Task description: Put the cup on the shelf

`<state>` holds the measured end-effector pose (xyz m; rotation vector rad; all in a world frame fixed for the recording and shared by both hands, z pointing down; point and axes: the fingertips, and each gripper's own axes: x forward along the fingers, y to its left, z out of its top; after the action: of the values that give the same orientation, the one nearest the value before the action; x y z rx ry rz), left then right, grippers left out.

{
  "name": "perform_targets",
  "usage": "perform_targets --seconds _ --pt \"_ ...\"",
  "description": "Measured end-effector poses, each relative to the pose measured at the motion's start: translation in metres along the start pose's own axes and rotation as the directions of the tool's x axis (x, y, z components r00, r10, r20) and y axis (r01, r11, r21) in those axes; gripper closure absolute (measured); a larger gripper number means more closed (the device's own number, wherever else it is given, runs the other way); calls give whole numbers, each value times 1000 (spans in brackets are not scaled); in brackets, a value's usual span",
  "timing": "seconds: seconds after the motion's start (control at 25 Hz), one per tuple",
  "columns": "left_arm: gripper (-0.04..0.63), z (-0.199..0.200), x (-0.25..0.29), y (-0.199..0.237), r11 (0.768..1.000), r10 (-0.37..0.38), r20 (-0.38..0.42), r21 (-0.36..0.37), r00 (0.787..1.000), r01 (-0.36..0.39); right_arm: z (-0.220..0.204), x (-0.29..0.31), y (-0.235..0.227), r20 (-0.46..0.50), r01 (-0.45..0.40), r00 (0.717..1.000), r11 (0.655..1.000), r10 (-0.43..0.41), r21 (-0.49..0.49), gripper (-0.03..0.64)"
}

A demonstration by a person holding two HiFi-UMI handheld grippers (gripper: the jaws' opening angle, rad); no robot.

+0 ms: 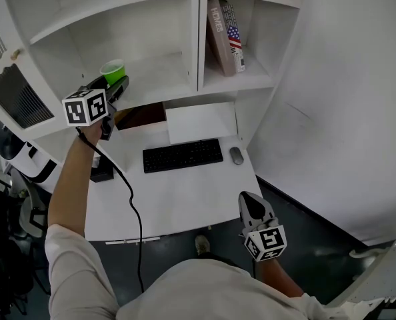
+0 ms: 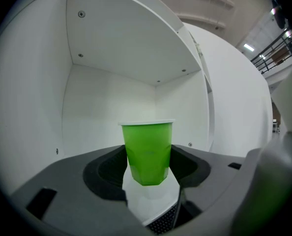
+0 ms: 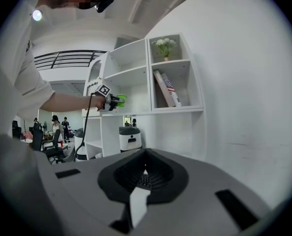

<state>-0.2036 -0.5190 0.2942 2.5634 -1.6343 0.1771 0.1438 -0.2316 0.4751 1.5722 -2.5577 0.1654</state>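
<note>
A green cup (image 1: 113,71) stands upright between the jaws of my left gripper (image 1: 116,82), at the front left of the lower left shelf compartment (image 1: 159,71). In the left gripper view the cup (image 2: 147,151) fills the gap, and the left gripper (image 2: 147,167) is shut on its sides, with the compartment's white walls behind. Whether the cup's base touches the shelf board I cannot tell. My right gripper (image 1: 247,198) hangs low off the desk's front right corner, shut and holding nothing. The right gripper view shows the right gripper (image 3: 145,173) and, far off, the cup (image 3: 120,101).
Books (image 1: 225,35) lean in the right compartment. Below the shelf, a white desk (image 1: 185,199) carries a black keyboard (image 1: 183,155), a mouse (image 1: 236,155) and a brown box (image 1: 141,117). A black cable runs along my left arm. A flower vase (image 3: 165,45) stands on the top shelf.
</note>
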Motion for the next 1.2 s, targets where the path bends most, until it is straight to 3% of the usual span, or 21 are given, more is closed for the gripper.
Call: perform_targets --seconds 0.6,0.8,1.2 --pt "327 -30 18 5 992 77 -79 102 994 -69 3 20 -1 -9 -28 1000 1000 28 -8 614" --pt "324 -39 21 6 977 145 -152 181 978 -117 5 27 2 -5 -43 999 999 43 -10 614" --pt "319 -53 27 8 957 206 -241 253 948 -144 6 34 2 -4 -50 999 999 50 -9 614"
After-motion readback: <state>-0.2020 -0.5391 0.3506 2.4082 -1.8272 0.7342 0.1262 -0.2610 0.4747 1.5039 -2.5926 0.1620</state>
